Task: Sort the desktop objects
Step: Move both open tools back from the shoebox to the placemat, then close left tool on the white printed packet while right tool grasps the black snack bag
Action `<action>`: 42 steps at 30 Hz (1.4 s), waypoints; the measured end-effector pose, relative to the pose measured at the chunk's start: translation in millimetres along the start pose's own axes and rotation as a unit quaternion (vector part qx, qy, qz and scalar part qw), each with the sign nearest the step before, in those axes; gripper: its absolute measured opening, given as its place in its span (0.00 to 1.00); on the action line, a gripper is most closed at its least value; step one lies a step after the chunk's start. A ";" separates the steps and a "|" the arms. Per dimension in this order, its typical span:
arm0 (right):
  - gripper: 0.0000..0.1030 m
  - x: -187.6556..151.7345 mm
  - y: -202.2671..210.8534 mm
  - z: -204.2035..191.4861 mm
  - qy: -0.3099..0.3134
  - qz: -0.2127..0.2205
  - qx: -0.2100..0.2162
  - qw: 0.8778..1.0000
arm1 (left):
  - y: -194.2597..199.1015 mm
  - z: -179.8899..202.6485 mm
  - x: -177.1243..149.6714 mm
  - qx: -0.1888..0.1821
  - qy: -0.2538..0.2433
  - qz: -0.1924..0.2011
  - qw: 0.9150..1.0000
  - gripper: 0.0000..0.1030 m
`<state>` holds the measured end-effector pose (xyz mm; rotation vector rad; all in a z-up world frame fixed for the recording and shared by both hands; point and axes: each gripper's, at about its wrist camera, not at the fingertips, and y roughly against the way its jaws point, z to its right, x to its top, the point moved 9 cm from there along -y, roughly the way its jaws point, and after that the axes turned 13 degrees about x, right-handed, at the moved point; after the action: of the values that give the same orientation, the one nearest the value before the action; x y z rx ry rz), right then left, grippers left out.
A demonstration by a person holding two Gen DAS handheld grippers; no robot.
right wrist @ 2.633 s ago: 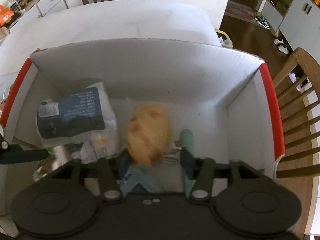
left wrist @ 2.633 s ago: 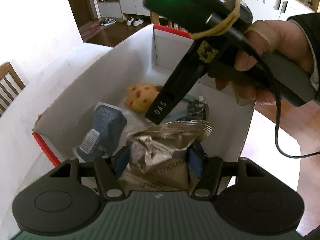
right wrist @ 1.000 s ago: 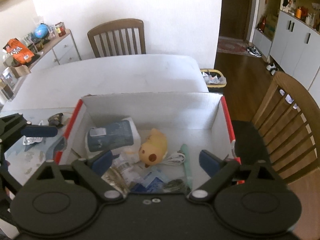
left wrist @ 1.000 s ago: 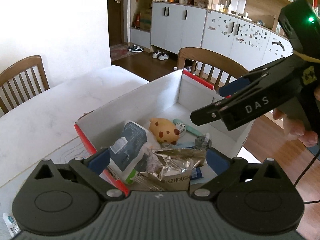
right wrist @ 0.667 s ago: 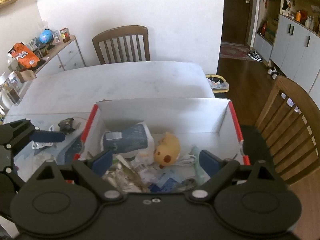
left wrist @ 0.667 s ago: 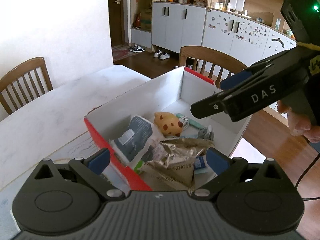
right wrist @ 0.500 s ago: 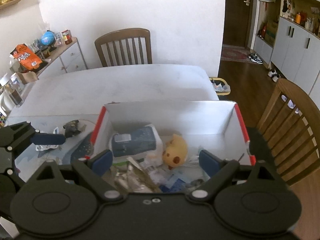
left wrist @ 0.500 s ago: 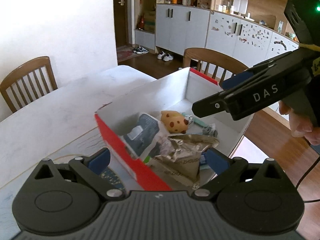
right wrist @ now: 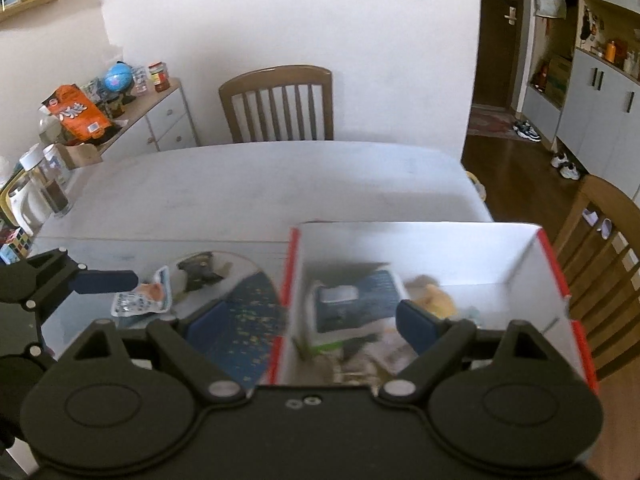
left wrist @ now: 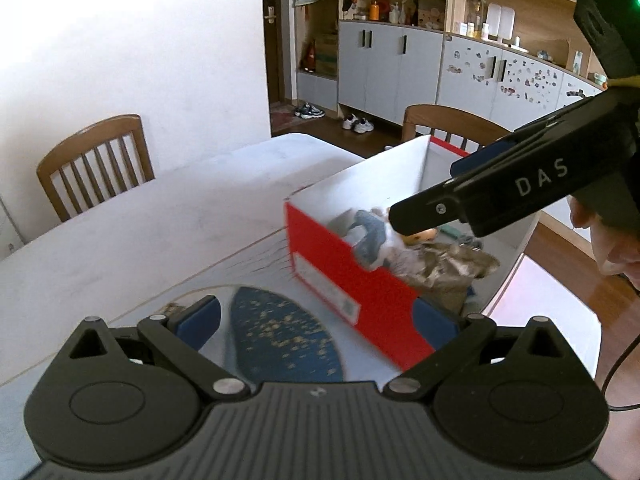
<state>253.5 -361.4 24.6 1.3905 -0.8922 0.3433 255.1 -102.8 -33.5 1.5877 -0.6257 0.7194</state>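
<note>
Right wrist: one box [right wrist: 416, 240]; two loose packets [right wrist: 140, 300].

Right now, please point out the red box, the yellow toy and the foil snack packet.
red box [left wrist: 352, 280], left wrist view, on its red side wall
yellow toy [right wrist: 436, 296], right wrist view, on its body
foil snack packet [right wrist: 136, 300], right wrist view, on its face

Sorting box and loose items on the white table, as I see them from both wrist cameras.

The red-sided, white-lined cardboard box [right wrist: 420, 240] stands open-topped. Inside I see a dark blue-grey pouch [right wrist: 356, 300] with a white label, a yellow plush toy [right wrist: 434, 294] beside it, and a crumpled foil bag [left wrist: 448, 268]. Just outside its red wall lie a dark blue speckled mat [right wrist: 244, 312], a small white packet [right wrist: 140, 300] and a black object [right wrist: 198, 272]; I cannot tell what that is.
</note>
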 end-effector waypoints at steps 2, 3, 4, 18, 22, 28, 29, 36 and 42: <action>0.89 2.0 -7.2 -12.2 0.004 -0.001 0.000 1.000 | 3.8 -12.7 -4.8 0.002 -0.003 0.006 1.000 1.00; 0.89 3.1 -11.8 -19.2 0.005 -0.001 0.000 1.000 | 5.0 -19.8 -7.6 0.002 -0.003 0.007 1.000 1.00; 0.89 4.0 -15.9 -24.6 0.007 -0.002 0.001 1.000 | 5.8 -27.2 -10.5 0.003 -0.003 0.008 1.000 1.00; 0.87 18.0 -93.9 -93.8 0.026 -0.018 0.009 0.999 | -8.4 -107.8 -45.7 -0.008 -0.014 0.015 1.000 1.00; 0.87 16.0 -116.5 -103.4 0.031 -0.030 0.009 0.999 | -21.4 -122.7 -55.9 -0.022 -0.027 0.008 0.999 1.00; 0.85 7.8 -145.9 -106.0 0.034 -0.053 0.003 0.998 | -45.8 -138.4 -70.6 -0.036 -0.033 -0.005 0.999 1.00; 0.85 6.7 -149.8 -105.6 0.034 -0.056 0.002 0.998 | -50.1 -140.2 -72.5 -0.038 -0.035 -0.005 0.999 1.00; 0.84 3.3 -178.1 -98.0 0.030 -0.072 -0.014 0.997 | -78.7 -144.5 -83.9 -0.058 -0.049 -0.008 0.997 0.99; 0.82 -1.5 -196.1 -90.2 0.026 -0.085 -0.021 0.996 | -97.8 -145.6 -90.3 -0.071 -0.061 -0.011 0.996 0.99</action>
<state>418.0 -314.7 -107.1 1.4011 -0.7289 0.2295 253.3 54.1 -153.0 1.5129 -0.7315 0.5527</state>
